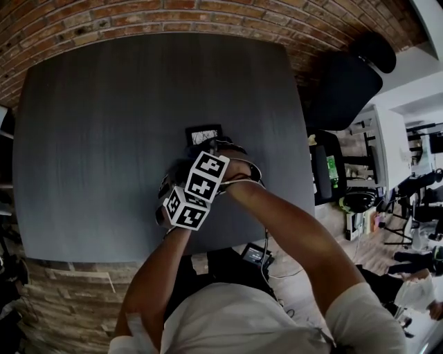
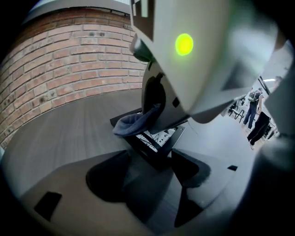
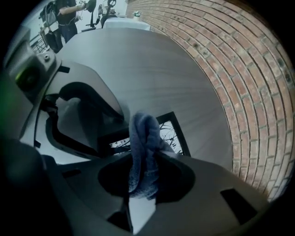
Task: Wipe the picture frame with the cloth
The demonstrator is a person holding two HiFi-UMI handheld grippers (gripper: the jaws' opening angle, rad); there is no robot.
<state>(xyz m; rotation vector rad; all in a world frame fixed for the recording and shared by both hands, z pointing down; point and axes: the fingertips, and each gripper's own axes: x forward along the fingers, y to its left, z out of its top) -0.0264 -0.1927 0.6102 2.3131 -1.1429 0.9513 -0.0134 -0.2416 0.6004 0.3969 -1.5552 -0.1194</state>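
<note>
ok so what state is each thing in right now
picture frame: on the table, one corner clamped, its front partly under the cloth
cloth: bunched up, pressed on the frame
left gripper: shut on the frame's corner
right gripper: shut on the cloth

The cloth (image 3: 144,152) is looking dusty blue-grey. The picture frame (image 3: 173,133) is showing up black, with a white picture inside carrying black scribbly lines. The bench (image 1: 104,138) is reading as dark grey with a fine straight grain. The brick wall (image 1: 138,17) is coming across reddish-brown with pale mortar lines. The marker cubes (image 1: 208,175) are wearing black squares on white, and a light (image 2: 184,44) is glowing yellow-green.
</note>
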